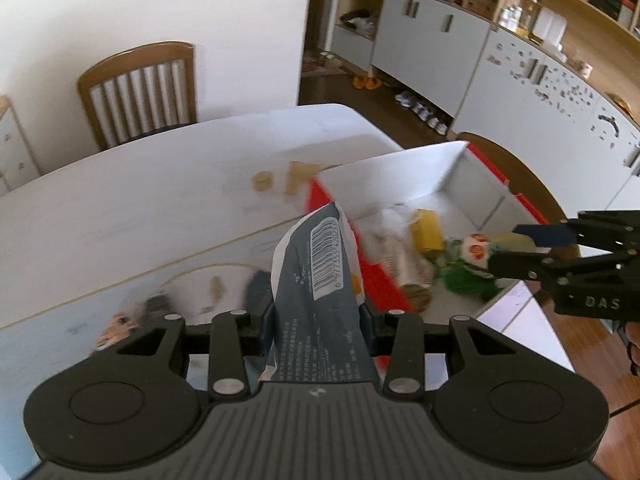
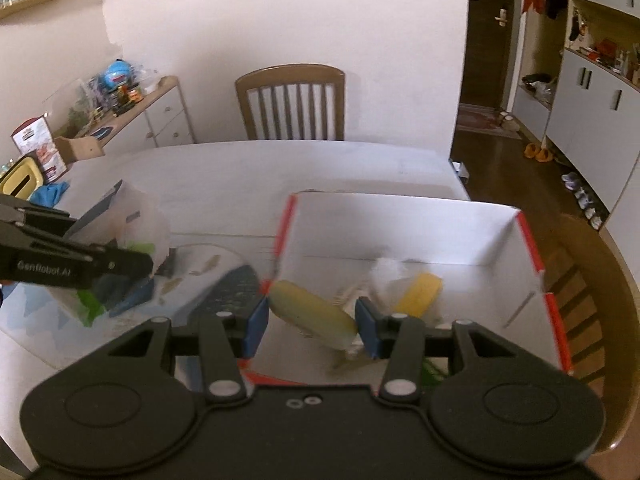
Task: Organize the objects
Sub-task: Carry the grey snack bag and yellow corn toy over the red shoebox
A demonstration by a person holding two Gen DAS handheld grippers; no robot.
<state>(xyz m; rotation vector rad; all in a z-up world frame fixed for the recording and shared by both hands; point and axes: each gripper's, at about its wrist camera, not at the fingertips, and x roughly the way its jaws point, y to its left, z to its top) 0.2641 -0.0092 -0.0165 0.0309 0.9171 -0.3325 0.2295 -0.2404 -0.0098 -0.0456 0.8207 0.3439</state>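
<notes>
Clearly, the left claw is clamped on a dark grey packet with a barcode label, held upright above the table just left of the red-edged box. Its own camera shows the packet's print and barcode close up; from the right wrist camera the same packet is a blurred grey-and-white shape at the left, beyond the black linkage of the left claw.

The right claw hangs over the box, blue pads spread, with a pale yellow oblong item seen between them; whether the pads touch it cannot be told. A yellow block and something white lie blurred in the box behind it. From the left wrist camera the right claw reaches in from the right above the box's contents, and a wooden chair stands past the table.
</notes>
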